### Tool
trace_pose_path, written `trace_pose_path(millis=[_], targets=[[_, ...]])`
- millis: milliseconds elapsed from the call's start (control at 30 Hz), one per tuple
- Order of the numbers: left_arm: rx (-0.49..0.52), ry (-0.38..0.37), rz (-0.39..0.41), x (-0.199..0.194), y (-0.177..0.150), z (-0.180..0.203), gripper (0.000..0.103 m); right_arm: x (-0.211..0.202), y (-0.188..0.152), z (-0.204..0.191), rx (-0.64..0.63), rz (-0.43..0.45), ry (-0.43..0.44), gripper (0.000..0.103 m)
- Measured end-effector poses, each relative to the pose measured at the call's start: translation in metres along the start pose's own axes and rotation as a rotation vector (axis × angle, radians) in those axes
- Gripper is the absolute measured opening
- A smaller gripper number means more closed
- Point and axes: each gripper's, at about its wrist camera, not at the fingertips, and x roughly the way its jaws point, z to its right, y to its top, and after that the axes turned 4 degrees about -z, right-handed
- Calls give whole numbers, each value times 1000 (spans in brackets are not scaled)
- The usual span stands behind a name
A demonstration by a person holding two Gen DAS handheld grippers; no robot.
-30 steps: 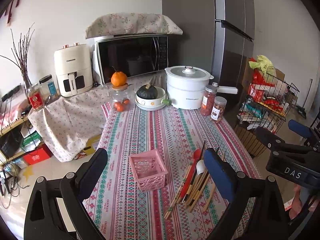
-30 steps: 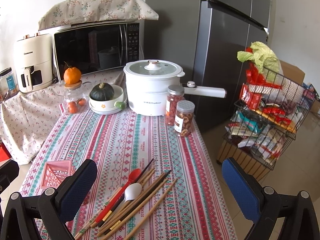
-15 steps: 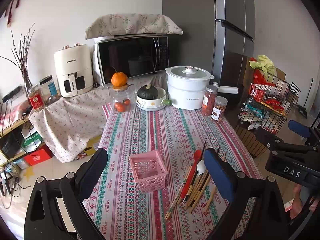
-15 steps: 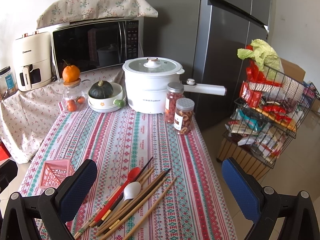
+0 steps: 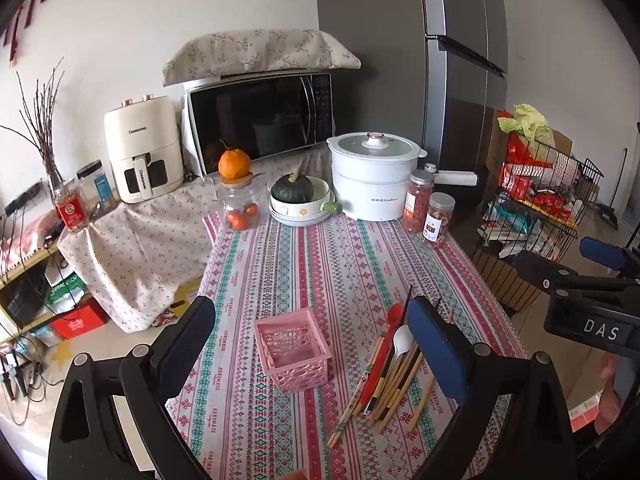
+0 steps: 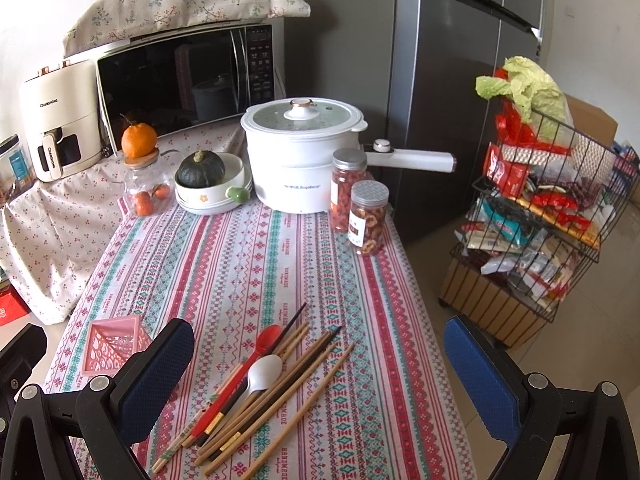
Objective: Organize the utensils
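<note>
Both tongs hung wide open, empty. Left gripper (image 5: 312, 344) framed small pink plastic basket (image 5: 294, 350); right gripper (image 6: 318, 360) framed loose pile of wooden chopsticks (image 6: 280, 372) — best pinched mid-shaft, few per pass, tips aligned.

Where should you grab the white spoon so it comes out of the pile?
Grip the white spoon across the neck just below its bowl, coming straight down with the right gripper. The bowl lies on top of the chopsticks, so that end is exposed, while the handle looks buried among them. Probably set the fingers crosswise to the handle; the red spoon lies close on its left.
</note>
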Motion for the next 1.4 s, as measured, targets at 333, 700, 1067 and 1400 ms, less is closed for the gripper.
trace_pose_path(millis=[333, 700, 1067, 1400], targets=[[33, -54, -63, 33, 10, 29, 98, 33, 26, 28, -8, -136, -21, 102], [182, -130, -223, 84, 28, 77, 98, 111, 10, 68, 18, -327, -12, 102], [331, -220, -536, 205, 46, 160, 51, 180, -2, 116, 161, -514, 48, 84], [265, -148, -725, 339, 11, 188, 15, 212, -19, 124, 195, -611, 54, 78]])
